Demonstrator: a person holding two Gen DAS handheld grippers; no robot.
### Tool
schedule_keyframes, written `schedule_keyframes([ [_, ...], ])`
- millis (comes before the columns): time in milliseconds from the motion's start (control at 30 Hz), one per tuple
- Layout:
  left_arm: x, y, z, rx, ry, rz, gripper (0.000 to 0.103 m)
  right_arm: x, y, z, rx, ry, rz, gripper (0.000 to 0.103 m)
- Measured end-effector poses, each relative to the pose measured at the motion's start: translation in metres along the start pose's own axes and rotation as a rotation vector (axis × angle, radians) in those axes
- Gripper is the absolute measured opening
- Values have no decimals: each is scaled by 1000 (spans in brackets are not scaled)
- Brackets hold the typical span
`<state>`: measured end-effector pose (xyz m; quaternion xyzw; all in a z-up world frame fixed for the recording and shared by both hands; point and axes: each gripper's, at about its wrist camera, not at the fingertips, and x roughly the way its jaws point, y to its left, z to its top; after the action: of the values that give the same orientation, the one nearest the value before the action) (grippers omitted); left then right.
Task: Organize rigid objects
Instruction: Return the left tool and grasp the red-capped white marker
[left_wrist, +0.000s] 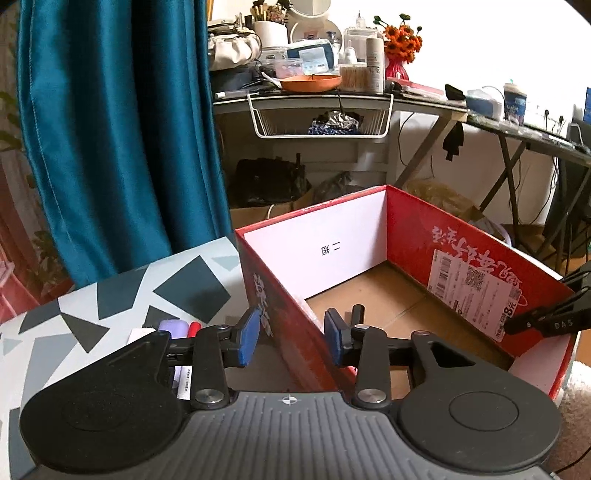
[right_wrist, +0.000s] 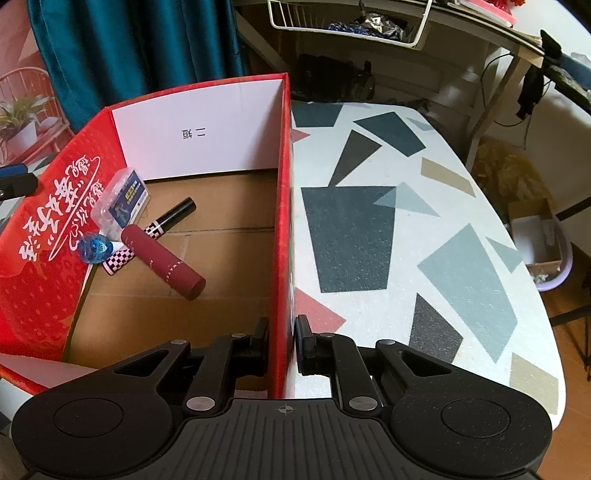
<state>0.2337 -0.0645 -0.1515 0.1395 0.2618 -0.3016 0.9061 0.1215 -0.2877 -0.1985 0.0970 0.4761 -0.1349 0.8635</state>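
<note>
A red cardboard box (left_wrist: 410, 229) stands open on the patterned table (right_wrist: 424, 206). My left gripper (left_wrist: 290, 341) is open and straddles the box's left wall; its blue pads (left_wrist: 245, 339) stand apart from the cardboard. My right gripper (right_wrist: 283, 343) is shut on the box's right wall (right_wrist: 282, 221). Inside lie a dark red tube (right_wrist: 162, 258), a black checkered tube (right_wrist: 173, 216), a clear case with a blue label (right_wrist: 122, 199) and a small blue bottle (right_wrist: 94, 247). A purple object (left_wrist: 171, 328) and a red pen (left_wrist: 194, 328) lie on the table left of the box.
A teal curtain (left_wrist: 118, 129) hangs behind the table at the left. Beyond the box stands a cluttered desk (left_wrist: 332, 96) with a white wire basket (left_wrist: 317, 118) under it. White cards (left_wrist: 183, 380) lie below my left finger. The floor at the right holds a bin (right_wrist: 543, 251).
</note>
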Motion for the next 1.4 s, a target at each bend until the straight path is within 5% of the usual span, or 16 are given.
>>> schedule_keyframes([
  [300,-10,35,-13,-90,11,28,48,1,-1,1,2,4,-1,13],
  [533,2,83,-47,-220,155,84,48,1,1,1,-15,7,-7,13],
  [800,23,83,-49,-135,212,81,47,0,3,1,-30,12,-9,14],
  [1000,55,89,-44,-147,232,108,23,1,3,3,-36,21,-7,16],
  [1400,103,86,-38,-93,285,158,17,2,3,4,-49,30,10,17],
])
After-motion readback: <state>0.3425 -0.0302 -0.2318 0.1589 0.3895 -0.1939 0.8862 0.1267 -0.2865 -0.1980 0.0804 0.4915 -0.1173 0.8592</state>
